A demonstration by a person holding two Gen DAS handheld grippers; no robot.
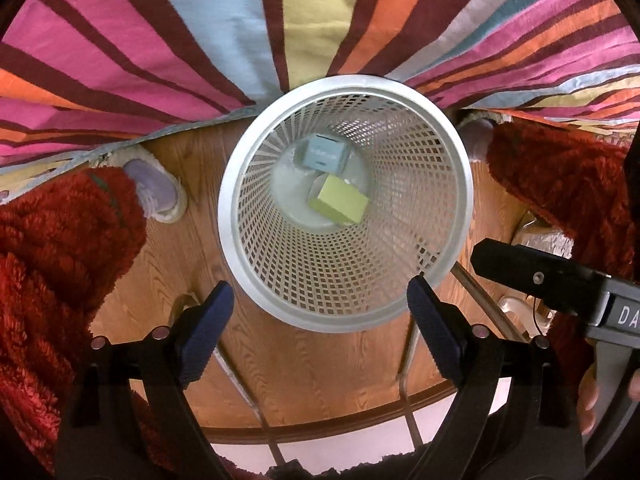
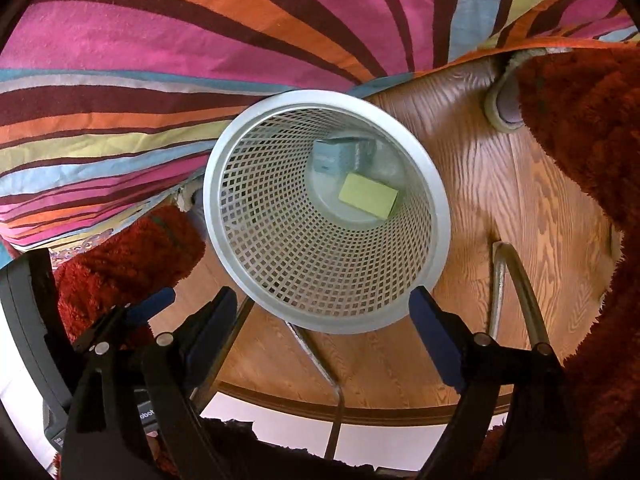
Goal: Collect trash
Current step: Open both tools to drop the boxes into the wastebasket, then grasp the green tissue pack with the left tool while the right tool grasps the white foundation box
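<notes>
Trash, left wrist view: two boxes, green box [image 1: 338, 199] and blue box [image 1: 323, 153], lie touching on the bottom of white mesh bin [image 1: 344, 296], on wood floor [image 1: 320, 364] against striped cloth [image 1: 160, 60]. Left gripper [image 1: 320, 332] spread wide, empty.

Right wrist view: same two boxes. Right gripper [image 2: 322, 336] agape, empty, above near rim.

The wastebasket [image 1: 440, 208] looks like matt white plastic, its wall a fine open mesh under a smooth solid rim. Inside lie a matt yellow-green box [image 1: 338, 199] and a pale blue box [image 1: 323, 155], both seemingly card. The floor [image 1: 320, 364] is grained wood with a slight sheen. The striped bedspread [image 1: 160, 40] is woven cloth; the red robe [image 1: 52, 248] is shaggy, plush fabric.
</notes>
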